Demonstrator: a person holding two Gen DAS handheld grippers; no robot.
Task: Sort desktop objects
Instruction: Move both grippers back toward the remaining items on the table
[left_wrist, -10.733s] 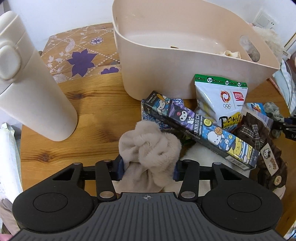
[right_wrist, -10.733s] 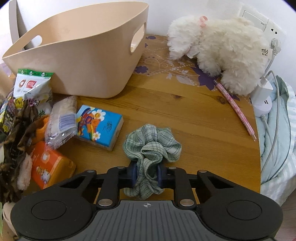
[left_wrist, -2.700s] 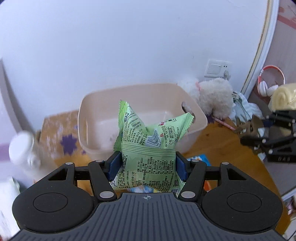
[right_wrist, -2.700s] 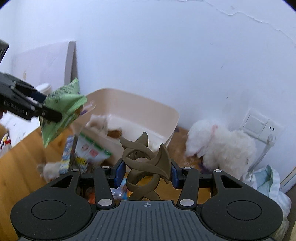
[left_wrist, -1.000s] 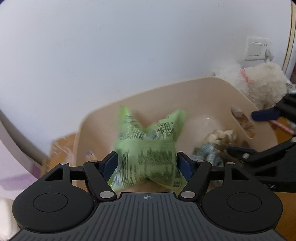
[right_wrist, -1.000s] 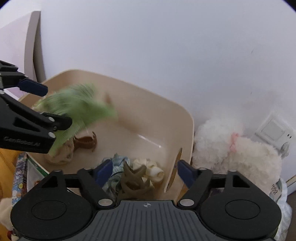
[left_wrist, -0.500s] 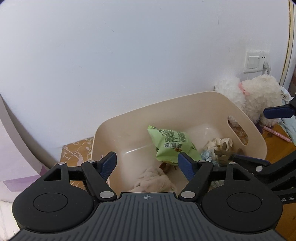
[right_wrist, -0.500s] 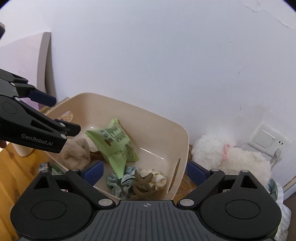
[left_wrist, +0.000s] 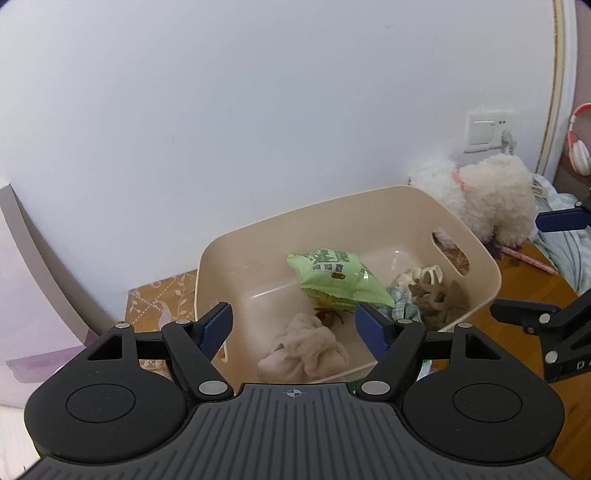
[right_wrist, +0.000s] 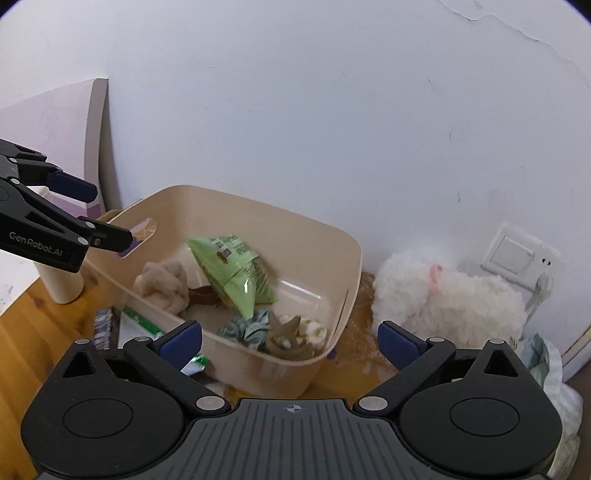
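Observation:
The beige bin (left_wrist: 480, 254) (right_wrist: 354, 258) holds a green snack bag (left_wrist: 336, 275) (right_wrist: 232, 273), a beige fluffy scrunchie (left_wrist: 306, 354) (right_wrist: 162, 280), a green plaid scrunchie (right_wrist: 247, 328), a brown hair claw (left_wrist: 432, 295) (right_wrist: 286, 341) and a cream item (left_wrist: 423, 275). My left gripper (left_wrist: 294, 325) is open and empty above the bin's near side; it also shows in the right wrist view (right_wrist: 99, 214). My right gripper (right_wrist: 290, 338) is open and empty; it also shows in the left wrist view (left_wrist: 543, 266).
A white plush toy (left_wrist: 487, 195) (right_wrist: 450, 299) sits right of the bin by a wall socket (right_wrist: 517, 258). A pink pen (left_wrist: 524, 254) lies near it. A cream bottle (right_wrist: 62, 280) and snack packets (right_wrist: 136, 325) are left of the bin on the wooden table (right_wrist: 22, 332).
Both grippers opened and dropped the green snack bag and the brown hair claw into the bin about a second ago. Since then both have pulled up and back from the bin.

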